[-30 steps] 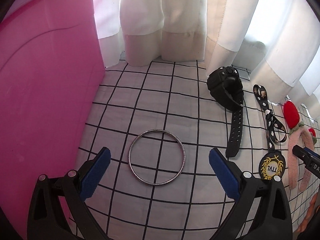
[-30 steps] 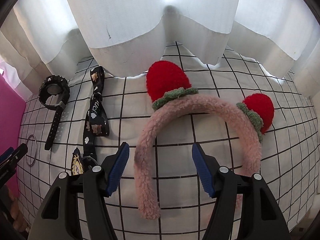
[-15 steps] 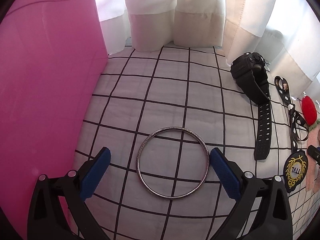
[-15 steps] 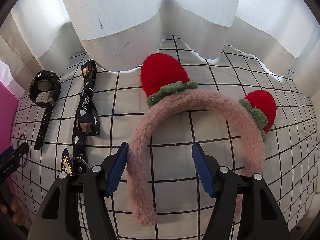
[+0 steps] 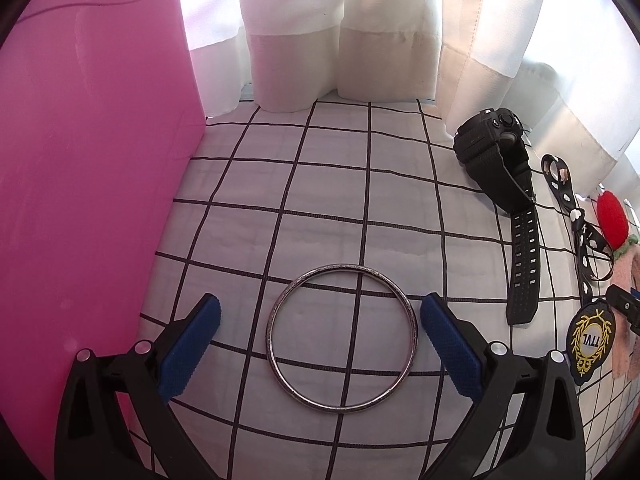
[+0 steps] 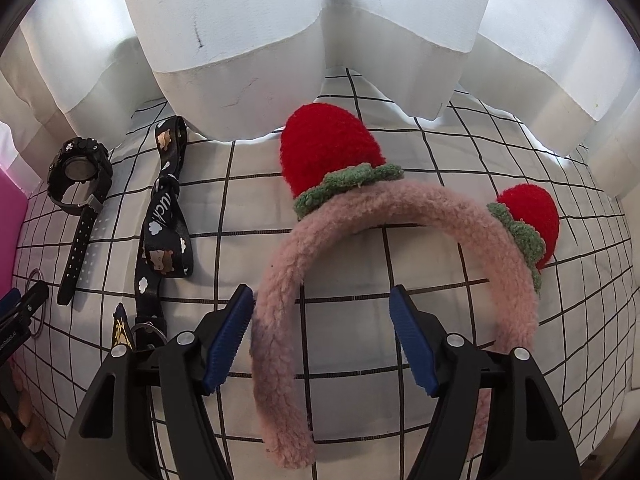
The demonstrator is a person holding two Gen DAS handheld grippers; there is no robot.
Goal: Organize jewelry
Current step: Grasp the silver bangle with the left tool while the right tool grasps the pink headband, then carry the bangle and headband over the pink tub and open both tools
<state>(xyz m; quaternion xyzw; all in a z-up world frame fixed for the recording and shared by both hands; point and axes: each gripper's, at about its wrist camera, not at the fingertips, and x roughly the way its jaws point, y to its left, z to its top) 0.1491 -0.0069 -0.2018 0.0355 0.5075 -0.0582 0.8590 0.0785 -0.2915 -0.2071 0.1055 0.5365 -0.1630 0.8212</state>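
A silver bangle (image 5: 412, 330) lies flat on the checked cloth, between the open jaws of my left gripper (image 5: 320, 312), which holds nothing. A black watch (image 5: 504, 176) and a black patterned lanyard (image 5: 580, 224) with a badge (image 5: 590, 340) lie to its right. In the right wrist view my right gripper (image 6: 322, 304) is open and empty, its jaws astride the left arm of a pink fluffy headband (image 6: 280, 292) with two red strawberry ears. The watch (image 6: 80, 176), the lanyard (image 6: 164, 224) and the bangle (image 6: 34, 276) show at the left.
A tall pink box wall (image 5: 88, 200) stands close on the left of the bangle. White curtains (image 5: 340, 32) hang along the back edge of the cloth (image 5: 320, 200). The left gripper's tip (image 6: 24, 308) shows at the left edge of the right wrist view.
My left gripper has moved forward so the bangle now lies between its jaws. My right gripper has moved forward and lower over the headband's left arm. Both stay open.
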